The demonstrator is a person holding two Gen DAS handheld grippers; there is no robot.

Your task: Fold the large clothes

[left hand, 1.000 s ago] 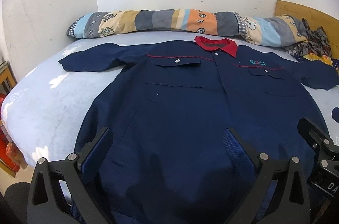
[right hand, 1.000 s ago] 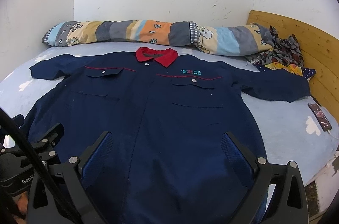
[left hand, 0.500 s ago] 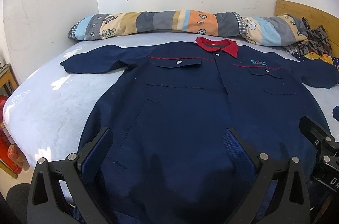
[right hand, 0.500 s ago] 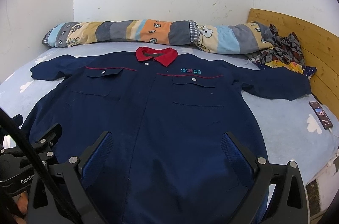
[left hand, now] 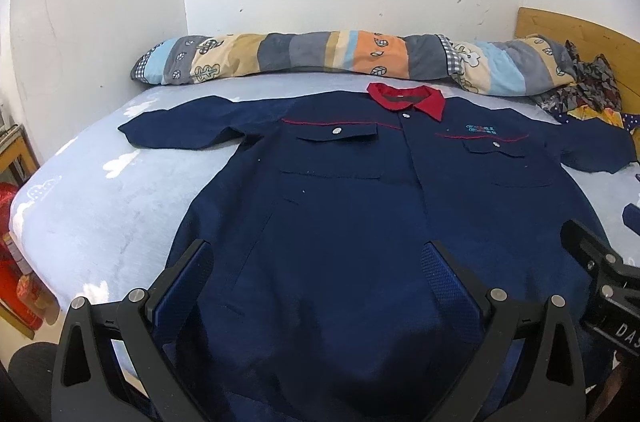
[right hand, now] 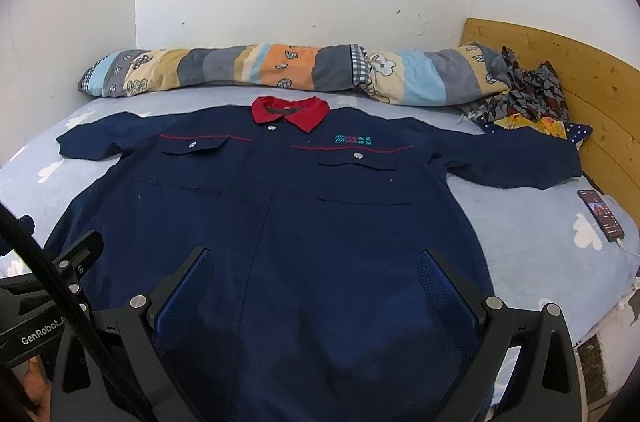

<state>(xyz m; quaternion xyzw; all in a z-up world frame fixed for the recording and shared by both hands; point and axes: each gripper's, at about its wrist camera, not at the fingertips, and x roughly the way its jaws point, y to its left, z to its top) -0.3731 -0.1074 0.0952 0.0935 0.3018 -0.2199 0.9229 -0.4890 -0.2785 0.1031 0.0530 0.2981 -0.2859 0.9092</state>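
Observation:
A large navy work shirt (left hand: 344, 206) (right hand: 280, 206) with a red collar (left hand: 408, 96) (right hand: 290, 110) lies flat, front up, on the pale blue bed, both short sleeves spread out. My left gripper (left hand: 318, 262) hovers open above the shirt's lower hem, left of centre, with nothing between its blue pads. My right gripper (right hand: 316, 268) is open too, over the hem's right half. Each gripper shows at the edge of the other's view.
A long patchwork bolster (right hand: 288, 70) lies along the far wall. Crumpled patterned cloth (right hand: 524, 98) sits by the wooden headboard (right hand: 580, 78) at right. A phone (right hand: 600, 214) with a cable lies on the sheet (left hand: 100, 198) near the right sleeve. Red items (left hand: 16, 262) stand beside the bed's left edge.
Both views have shifted slightly: the shirt sits a touch lower and further right in the left wrist view. Both grippers stay open and empty.

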